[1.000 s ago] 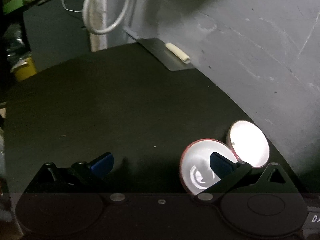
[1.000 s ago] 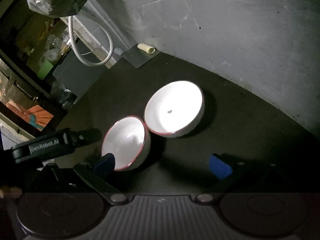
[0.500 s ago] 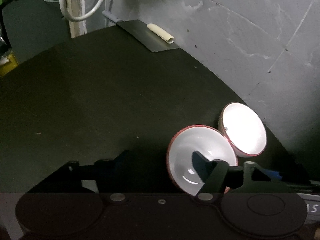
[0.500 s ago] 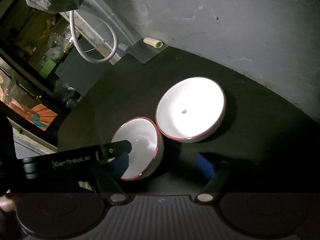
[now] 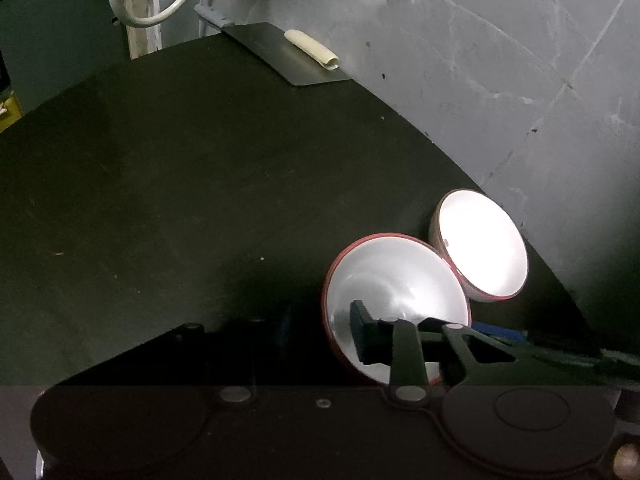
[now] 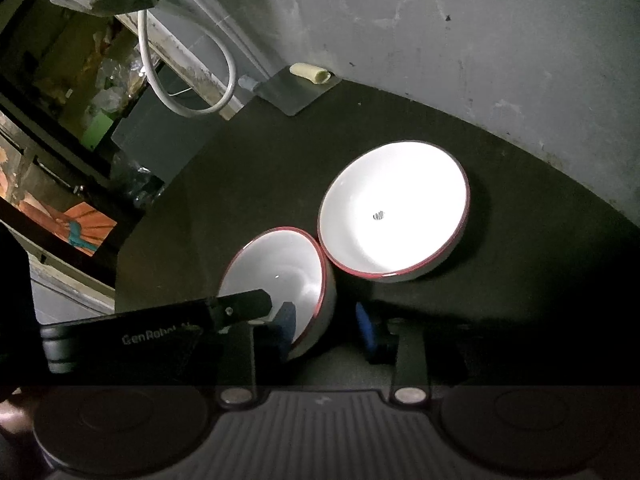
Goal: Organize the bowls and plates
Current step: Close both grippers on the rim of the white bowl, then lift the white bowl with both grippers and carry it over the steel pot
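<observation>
Two white bowls with red rims sit touching on the dark table. The small bowl (image 5: 400,292) (image 6: 280,268) lies nearest me, and the large bowl (image 5: 480,244) (image 6: 394,208) sits behind it by the wall. My left gripper (image 5: 324,334) straddles the small bowl's left wall, one pad inside and one outside, its jaws closing. My right gripper (image 6: 326,330) straddles the same bowl's opposite wall, its jaws also closing. A dark gap still shows between its outer pad and the bowl. The left gripper's body (image 6: 160,328) crosses the right wrist view.
A grey wall (image 5: 480,80) curves close behind the bowls. A thin metal sheet (image 5: 288,56) carrying a pale roll (image 5: 312,50) lies at the table's far edge. A white hose (image 6: 184,80) hangs beyond it. Cluttered shelves (image 6: 80,80) stand off the table's left side.
Both grippers' jaws have narrowed from wide open to close around the small bowl's walls. The left gripper's body has come into the right wrist view. The bowls stay in place.
</observation>
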Tool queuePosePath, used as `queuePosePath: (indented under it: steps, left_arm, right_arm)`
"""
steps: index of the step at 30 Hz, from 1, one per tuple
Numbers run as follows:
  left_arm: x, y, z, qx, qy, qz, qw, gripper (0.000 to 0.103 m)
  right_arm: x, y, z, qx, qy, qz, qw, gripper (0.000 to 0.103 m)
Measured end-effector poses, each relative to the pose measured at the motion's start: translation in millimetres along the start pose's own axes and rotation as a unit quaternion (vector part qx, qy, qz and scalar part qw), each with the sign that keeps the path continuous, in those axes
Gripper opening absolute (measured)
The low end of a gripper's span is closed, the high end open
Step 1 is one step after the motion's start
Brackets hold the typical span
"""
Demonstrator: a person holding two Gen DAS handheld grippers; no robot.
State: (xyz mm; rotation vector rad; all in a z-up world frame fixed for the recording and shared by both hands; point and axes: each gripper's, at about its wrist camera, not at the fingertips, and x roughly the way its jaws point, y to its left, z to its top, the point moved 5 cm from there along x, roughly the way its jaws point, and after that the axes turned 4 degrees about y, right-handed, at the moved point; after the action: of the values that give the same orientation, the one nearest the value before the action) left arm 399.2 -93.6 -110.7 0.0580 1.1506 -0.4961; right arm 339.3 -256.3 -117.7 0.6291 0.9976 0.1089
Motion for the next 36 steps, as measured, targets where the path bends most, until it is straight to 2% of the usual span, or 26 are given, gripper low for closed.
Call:
queuePosePath:
  steps: [2, 5, 7, 13, 22, 36]
  left_arm:
    - [0.0, -0.6, 0.1, 0.001, -0.001, -0.005, 1.0000, 0.020]
    - [-1.0, -2.4, -2.1, 0.009, -0.001, 0.000, 1.0000, 0.018]
    - [-2.7, -5.8, -4.0, 0.021, -0.001, -0.003, 0.9998, 0.016]
    - [-15.6, -11.8, -11.1, 0.036, -0.009, -0.005, 0.9993, 0.016]
    - [-52.9, -25.3, -16.8, 0.042, -0.037, -0.016, 0.9983, 0.016]
    - [-93.9, -52.5, -59.0, 0.050, -0.042, -0.034, 0.9973, 0.016]
  right_arm:
    - [1.4, 0.8, 0.2, 0.000, 0.003, 0.000, 1.000, 0.030]
    - [2.1, 3.1, -0.6, 0.001, 0.008, 0.005, 1.000, 0.024]
    - [1.4, 4.7, -1.8, -0.002, 0.012, 0.000, 1.000, 0.024]
    - [-5.6, 2.0, -7.5, 0.006, 0.018, 0.005, 1.000, 0.024]
    - [-45.2, 11.3, -16.5, -0.016, -0.010, 0.025, 1.000, 0.024]
    - [-95.5, 9.9, -47.7, -0.032, -0.014, 0.036, 0.999, 0.024]
